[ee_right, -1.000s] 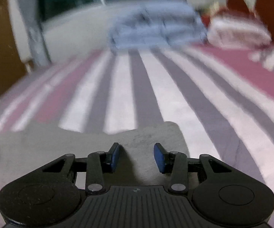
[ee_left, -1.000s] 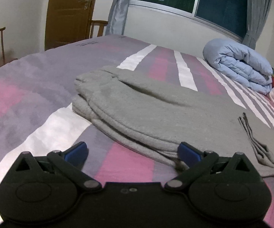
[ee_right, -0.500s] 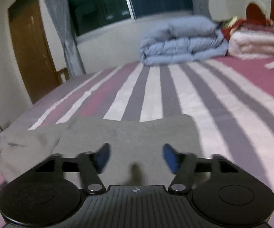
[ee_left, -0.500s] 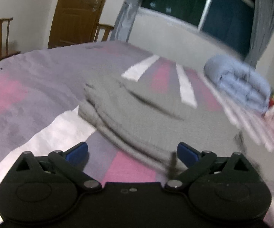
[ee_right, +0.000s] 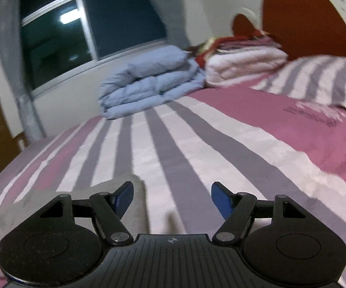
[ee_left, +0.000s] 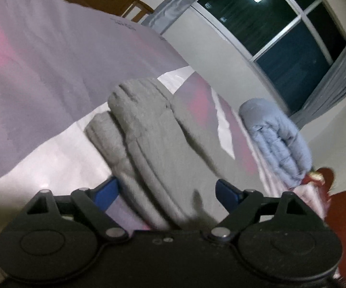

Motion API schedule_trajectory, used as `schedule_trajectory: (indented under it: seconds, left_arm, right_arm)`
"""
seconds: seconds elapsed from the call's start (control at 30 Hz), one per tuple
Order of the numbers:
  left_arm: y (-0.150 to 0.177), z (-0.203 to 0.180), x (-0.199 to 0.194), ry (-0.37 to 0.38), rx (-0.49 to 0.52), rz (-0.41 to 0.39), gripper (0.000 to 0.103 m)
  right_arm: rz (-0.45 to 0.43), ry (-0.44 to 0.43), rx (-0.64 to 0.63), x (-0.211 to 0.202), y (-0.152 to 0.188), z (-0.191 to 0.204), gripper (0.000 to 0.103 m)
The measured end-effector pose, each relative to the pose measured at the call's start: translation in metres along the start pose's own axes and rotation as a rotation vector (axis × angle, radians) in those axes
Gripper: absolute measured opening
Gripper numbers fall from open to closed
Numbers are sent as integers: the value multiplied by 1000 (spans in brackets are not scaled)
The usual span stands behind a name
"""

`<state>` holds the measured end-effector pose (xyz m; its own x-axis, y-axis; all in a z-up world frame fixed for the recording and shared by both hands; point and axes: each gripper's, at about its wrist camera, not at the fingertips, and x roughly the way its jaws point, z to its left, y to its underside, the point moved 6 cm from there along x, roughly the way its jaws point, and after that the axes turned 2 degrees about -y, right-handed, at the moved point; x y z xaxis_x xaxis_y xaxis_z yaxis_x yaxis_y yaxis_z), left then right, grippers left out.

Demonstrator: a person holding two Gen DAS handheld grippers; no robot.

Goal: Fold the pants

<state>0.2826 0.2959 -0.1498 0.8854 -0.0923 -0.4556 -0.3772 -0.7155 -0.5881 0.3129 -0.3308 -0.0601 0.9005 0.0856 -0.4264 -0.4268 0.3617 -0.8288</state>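
The grey pants (ee_left: 153, 141) lie folded in layers on the striped bed, their waistband end toward the far side in the left wrist view. My left gripper (ee_left: 167, 193) is open and empty, tilted, its blue fingers spread either side of the near edge of the pants. In the right wrist view only a corner of the grey pants (ee_right: 122, 187) shows at lower left. My right gripper (ee_right: 173, 200) is open and empty, just above the bed beside that corner.
The bed has a pink, grey and white striped cover (ee_right: 196, 144). A folded light-blue duvet (ee_right: 149, 84) and a white folded blanket (ee_right: 242, 64) lie by the window. A striped pillow (ee_right: 316, 79) and a red-brown headboard (ee_right: 304, 12) are at right.
My right gripper opened wider, let go of the pants and swung right off them. My left gripper tilted and moved closer over the pants' near edge, still open.
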Motion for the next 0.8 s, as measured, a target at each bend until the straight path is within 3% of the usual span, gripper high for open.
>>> schedule_trajectory:
  seconds: [0.13, 0.33, 0.4, 0.47, 0.6, 0.8]
  left_arm:
    - [-12, 11, 14, 49, -44, -24, 81]
    - [-19, 12, 26, 61, -38, -51, 81]
    - [-16, 17, 19, -16, -56, -90, 33]
    - [-10, 22, 6, -3, -95, -126, 29]
    - [-8, -13, -15, -33, 67, -183, 27]
    - [-4, -91, -36, 98, 149, -203, 27]
  right_arm:
    - [33, 15, 58, 4, 6, -15, 73]
    - [5, 55, 114, 4, 2, -36, 77]
    - [-3, 62, 165, 3, 0, -46, 77]
    - [-4, 64, 200, 2, -3, -53, 77]
    - [19, 23, 219, -2, -9, -58, 77]
    - [71, -19, 257, 0, -15, -75, 77]
